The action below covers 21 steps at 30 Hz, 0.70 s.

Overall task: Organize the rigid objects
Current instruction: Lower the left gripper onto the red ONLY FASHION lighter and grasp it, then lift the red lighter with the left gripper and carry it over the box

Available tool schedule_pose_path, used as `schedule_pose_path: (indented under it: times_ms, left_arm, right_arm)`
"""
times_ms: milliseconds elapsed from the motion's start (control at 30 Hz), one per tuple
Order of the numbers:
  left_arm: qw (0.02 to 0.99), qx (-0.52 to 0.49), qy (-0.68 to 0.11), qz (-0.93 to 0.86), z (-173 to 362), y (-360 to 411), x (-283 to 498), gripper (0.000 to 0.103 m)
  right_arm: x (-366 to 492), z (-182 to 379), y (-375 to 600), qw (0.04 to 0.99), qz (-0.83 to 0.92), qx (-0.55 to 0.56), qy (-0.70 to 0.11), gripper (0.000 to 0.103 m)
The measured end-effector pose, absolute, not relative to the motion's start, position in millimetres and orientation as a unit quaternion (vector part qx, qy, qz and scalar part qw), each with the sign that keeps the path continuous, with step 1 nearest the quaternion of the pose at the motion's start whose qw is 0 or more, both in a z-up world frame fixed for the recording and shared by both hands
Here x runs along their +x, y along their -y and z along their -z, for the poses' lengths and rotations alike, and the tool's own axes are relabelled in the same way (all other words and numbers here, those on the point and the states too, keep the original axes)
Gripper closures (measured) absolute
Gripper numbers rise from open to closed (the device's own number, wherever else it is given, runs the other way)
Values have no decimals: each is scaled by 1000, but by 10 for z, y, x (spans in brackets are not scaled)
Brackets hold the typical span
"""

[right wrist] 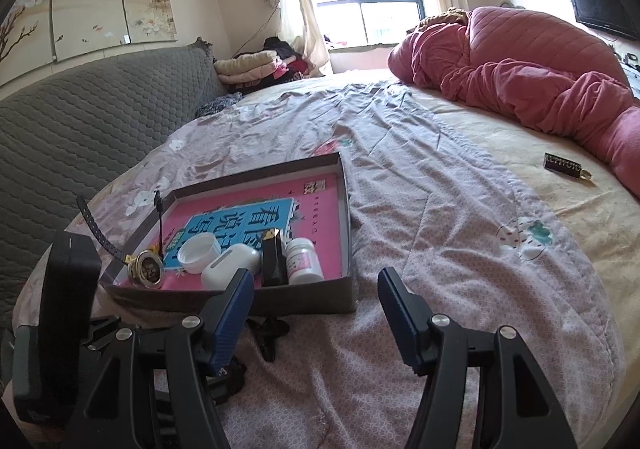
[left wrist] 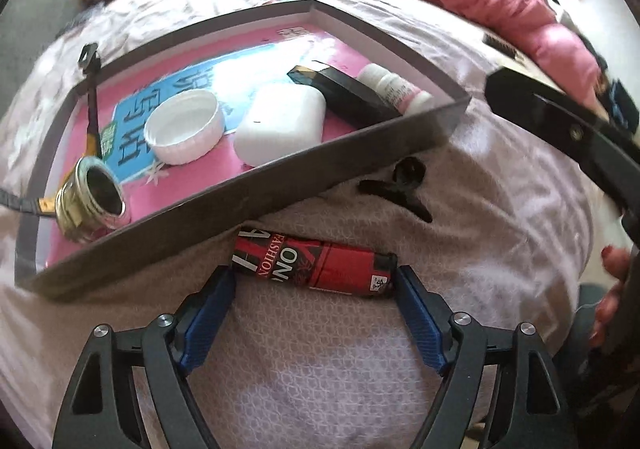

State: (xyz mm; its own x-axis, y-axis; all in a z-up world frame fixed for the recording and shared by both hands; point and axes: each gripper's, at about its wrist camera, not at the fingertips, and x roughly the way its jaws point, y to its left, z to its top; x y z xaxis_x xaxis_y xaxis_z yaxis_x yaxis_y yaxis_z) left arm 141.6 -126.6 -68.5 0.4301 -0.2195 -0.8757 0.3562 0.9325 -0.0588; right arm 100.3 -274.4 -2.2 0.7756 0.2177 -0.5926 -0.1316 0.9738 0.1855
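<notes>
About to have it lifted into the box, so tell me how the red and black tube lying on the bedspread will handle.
The red and black tube looks cylindrical and lies on its side, so a nudge would probably roll it, though the soft bedspread may damp that. Its printed wrap seems glossy, possibly slippery. The left gripper brackets it end to end with open jaws; that grip might let it pivot.

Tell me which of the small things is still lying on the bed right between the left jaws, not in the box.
The red and black tube. It lies crosswise on the bedspread between the open left jaws, while the white case, the white lid and the pill bottle already sit inside the box.
</notes>
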Motion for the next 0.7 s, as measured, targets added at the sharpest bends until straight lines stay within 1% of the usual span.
schedule_pose_path:
  times_ms: [400,700]
  left_arm:
    - [862,34,-471,184,679,1051,1410,20]
    - [865,35,-463,189,685,962,1368,20]
  right_arm:
    - [1150,291,2509,913,-129,17,-387,39]
    - [1272,423,2382,901,-150,-16,-406,40]
